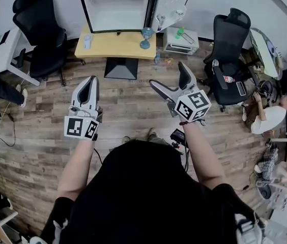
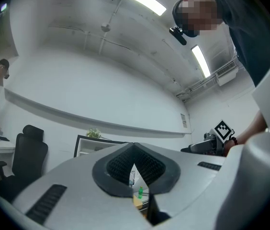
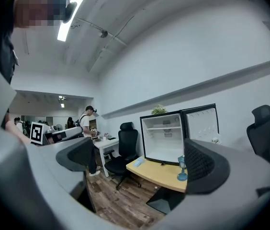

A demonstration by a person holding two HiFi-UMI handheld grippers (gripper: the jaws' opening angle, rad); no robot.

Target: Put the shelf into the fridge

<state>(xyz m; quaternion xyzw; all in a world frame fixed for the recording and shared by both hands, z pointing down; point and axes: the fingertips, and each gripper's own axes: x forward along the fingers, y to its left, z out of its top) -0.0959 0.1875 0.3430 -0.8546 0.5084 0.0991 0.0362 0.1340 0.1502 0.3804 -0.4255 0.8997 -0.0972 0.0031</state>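
Observation:
A small black fridge (image 1: 115,6) stands open on a low wooden table (image 1: 115,46), its door (image 1: 173,1) swung to the right. Inside, a white shelf (image 3: 163,127) spans the upper part of the fridge (image 3: 163,138). Both grippers hover over the wood floor, well short of the table. My left gripper (image 1: 91,81) is shut with nothing in it; in the left gripper view its pads (image 2: 147,166) meet at the tips. My right gripper (image 1: 168,75) stands wide open and empty, and in the right gripper view (image 3: 140,162) the table shows between its jaws.
A blue glass ornament (image 1: 146,38) and a pale small item (image 1: 87,40) sit on the table. Black office chairs (image 1: 40,32) (image 1: 230,60) flank it. A white box with a green bottle (image 1: 180,38) lies right of the table. A person (image 1: 270,113) sits at the far right.

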